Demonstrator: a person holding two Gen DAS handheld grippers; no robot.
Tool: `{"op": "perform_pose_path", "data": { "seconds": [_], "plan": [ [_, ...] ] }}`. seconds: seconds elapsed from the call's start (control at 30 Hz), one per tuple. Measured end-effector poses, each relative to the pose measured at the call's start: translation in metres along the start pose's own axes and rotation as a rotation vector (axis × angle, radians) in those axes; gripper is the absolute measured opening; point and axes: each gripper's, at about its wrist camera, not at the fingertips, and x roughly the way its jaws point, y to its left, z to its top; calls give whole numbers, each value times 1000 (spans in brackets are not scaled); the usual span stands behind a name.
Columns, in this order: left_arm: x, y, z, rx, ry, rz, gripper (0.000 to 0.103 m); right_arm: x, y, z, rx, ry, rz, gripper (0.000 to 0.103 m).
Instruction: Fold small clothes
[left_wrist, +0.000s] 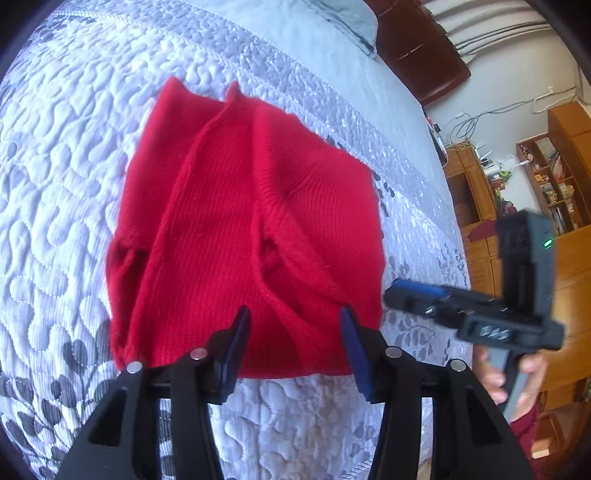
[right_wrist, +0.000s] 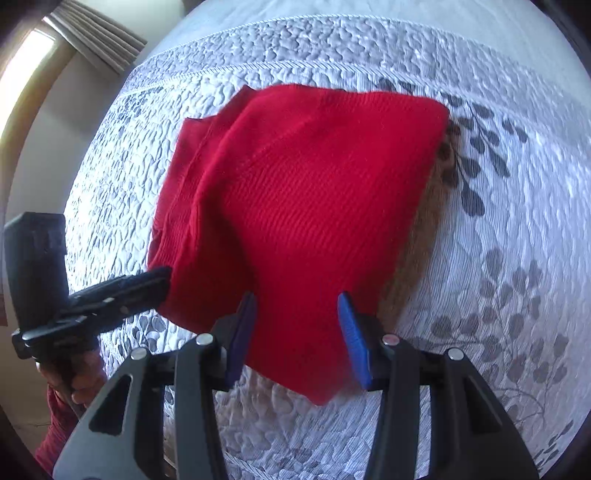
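A small red knitted garment (left_wrist: 251, 221) lies folded on the quilted bed; it also shows in the right wrist view (right_wrist: 303, 206). My left gripper (left_wrist: 295, 314) is open, its blue-padded fingers spread just above the garment's near edge, holding nothing. It shows from the side in the right wrist view (right_wrist: 155, 280), at the garment's left edge. My right gripper (right_wrist: 297, 299) is open above the garment's near corner, empty. It appears in the left wrist view (left_wrist: 395, 295) to the right of the garment, blurred.
The grey-white quilted bedspread (left_wrist: 74, 184) with dark leaf print spreads all around. A brown patterned cloth (right_wrist: 424, 221) sticks out from under the garment's right side. Wooden shelves (left_wrist: 535, 177) stand beyond the bed's right edge. A curtained window (right_wrist: 37, 55) is at left.
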Motion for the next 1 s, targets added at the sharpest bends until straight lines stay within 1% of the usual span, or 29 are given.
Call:
{"op": "perform_pose_path", "data": {
  "seconds": [0.07, 0.13, 0.17, 0.2, 0.23, 0.3, 0.4, 0.47, 0.53, 0.57, 0.6, 0.63, 0.67, 0.7, 0.73, 0.77, 0.83, 0.87, 0.9, 0.93, 1.0],
  "plan": [
    [0, 4, 0, -22, 7, -30, 56, 6, -1, -7, 2, 6, 13, 47],
    [1, 14, -2, -70, 19, -67, 57, 10, -1, -11, 7, 11, 23, 47],
    [3, 19, -4, -102, 22, -107, 57, 12, -1, -13, 9, 14, 28, 47],
    [5, 23, -5, -127, 23, -128, 56, 14, -2, -15, 13, 21, 34, 47],
    [9, 25, -5, -135, 27, -120, 56, 17, -2, -16, 14, 27, 35, 47],
    [18, 23, -6, -118, 46, -85, 56, 19, -3, -15, 15, 31, 32, 46],
    [26, 15, -6, -95, 70, -73, 57, 21, -5, -13, 25, 30, 42, 45],
    [34, 8, -5, -75, 82, -52, 56, 22, -6, -11, 25, 31, 40, 45],
    [44, 2, -1, -73, 97, -40, 56, 22, -6, -11, 25, 30, 44, 45],
    [47, 2, 0, -81, 106, -32, 51, 21, -5, -12, 24, 27, 46, 45],
    [47, 6, -1, -88, 111, -24, 40, 22, -4, -12, 22, 25, 47, 45],
    [49, 8, 0, -100, 119, -9, 35, 21, -6, -13, 20, 24, 49, 45],
    [51, 12, 1, -114, 126, 6, 25, 19, -6, -14, 18, 23, 52, 45],
    [51, 16, 0, -129, 129, 6, 20, 18, -8, -16, 17, 22, 54, 47],
    [49, 22, -1, -140, 133, -9, 20, 16, -9, -17, 14, 20, 56, 48],
    [48, 26, -2, -148, 136, -20, 20, 15, -9, -17, 12, 18, 55, 48],
    [44, 31, -6, -161, 134, -36, 24, 14, -10, -17, 6, 19, 51, 49],
    [41, 31, -8, -158, 129, -46, 28, 14, -10, -16, 2, 19, 48, 49],
    [39, 29, -10, -146, 120, -50, 36, 13, -11, -17, 0, 18, 44, 49],
    [38, 27, -11, -137, 116, -50, 39, 13, -10, -16, -3, 20, 37, 49],
    [39, 23, -12, -128, 117, -50, 51, 14, -9, -13, -9, 22, 28, 49]
  ]
}}
